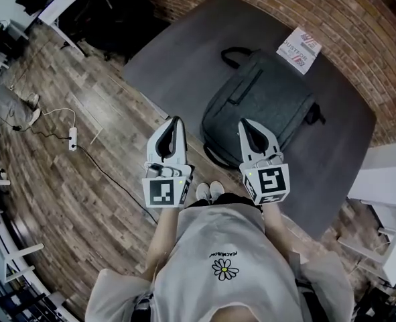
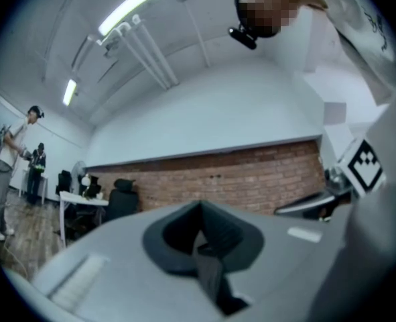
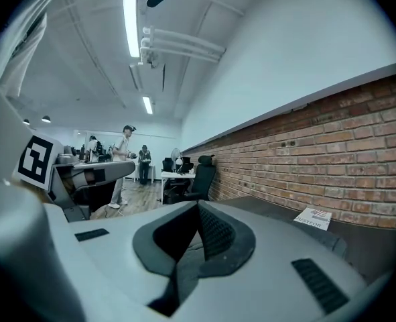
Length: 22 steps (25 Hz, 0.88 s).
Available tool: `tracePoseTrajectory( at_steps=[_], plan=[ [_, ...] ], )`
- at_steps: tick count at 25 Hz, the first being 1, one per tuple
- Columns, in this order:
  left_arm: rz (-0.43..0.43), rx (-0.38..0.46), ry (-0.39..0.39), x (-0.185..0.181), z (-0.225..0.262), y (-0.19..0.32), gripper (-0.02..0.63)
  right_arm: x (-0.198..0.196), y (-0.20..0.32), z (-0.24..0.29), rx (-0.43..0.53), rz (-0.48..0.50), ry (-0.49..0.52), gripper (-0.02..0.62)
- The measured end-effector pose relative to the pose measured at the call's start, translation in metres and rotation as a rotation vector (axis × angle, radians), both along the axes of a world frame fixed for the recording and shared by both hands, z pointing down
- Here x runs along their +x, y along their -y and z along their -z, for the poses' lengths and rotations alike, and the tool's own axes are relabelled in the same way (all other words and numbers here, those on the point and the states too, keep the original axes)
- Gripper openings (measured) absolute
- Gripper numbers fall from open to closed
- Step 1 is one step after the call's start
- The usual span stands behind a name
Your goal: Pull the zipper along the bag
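A dark grey backpack (image 1: 261,106) lies flat on a dark table (image 1: 184,59) in the head view, its carry handle toward the brick wall. A pocket seam (image 1: 246,86) runs along its top face. My left gripper (image 1: 176,121) hovers over the table's near edge, just left of the bag, jaws shut with nothing in them. My right gripper (image 1: 244,123) hangs over the bag's near end, also shut and holding nothing. In the left gripper view the shut jaw tips (image 2: 199,206) point at the brick wall; in the right gripper view the gripper (image 3: 198,208) points along the wall.
A white printed card (image 1: 299,49) lies on the table beyond the bag, also seen as the card (image 3: 313,217). A brick wall (image 1: 358,25) borders the table's far side. A power strip (image 1: 72,138) and cables lie on the wooden floor at left. White furniture (image 1: 385,193) stands right.
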<state>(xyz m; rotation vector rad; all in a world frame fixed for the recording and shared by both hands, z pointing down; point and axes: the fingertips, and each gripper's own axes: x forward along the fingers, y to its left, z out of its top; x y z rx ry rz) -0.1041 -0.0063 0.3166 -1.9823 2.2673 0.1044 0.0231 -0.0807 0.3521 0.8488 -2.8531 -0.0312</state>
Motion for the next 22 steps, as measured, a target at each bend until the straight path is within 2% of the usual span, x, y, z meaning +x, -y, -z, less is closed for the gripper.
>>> tracePoseTrajectory(
  at_steps=[6, 10, 18, 22],
  plan=[
    [-0.059, 0.01, 0.037, 0.017, 0.001, 0.031, 0.0, 0.014, 0.025, -0.011, -0.016, -0.057, 0.005, 0.002],
    [-0.152, -0.02, 0.037, 0.025, -0.009, 0.053, 0.0, 0.031, 0.033, -0.02, -0.032, -0.146, -0.008, 0.002],
    [-0.487, -0.014, 0.055, 0.068, -0.002, 0.133, 0.0, 0.089, 0.067, -0.021, -0.045, -0.477, -0.017, 0.002],
    [-0.676, -0.088, 0.135, 0.087, -0.02, 0.146, 0.0, 0.103, 0.066, -0.032, -0.072, -0.624, -0.033, 0.002]
  ],
)
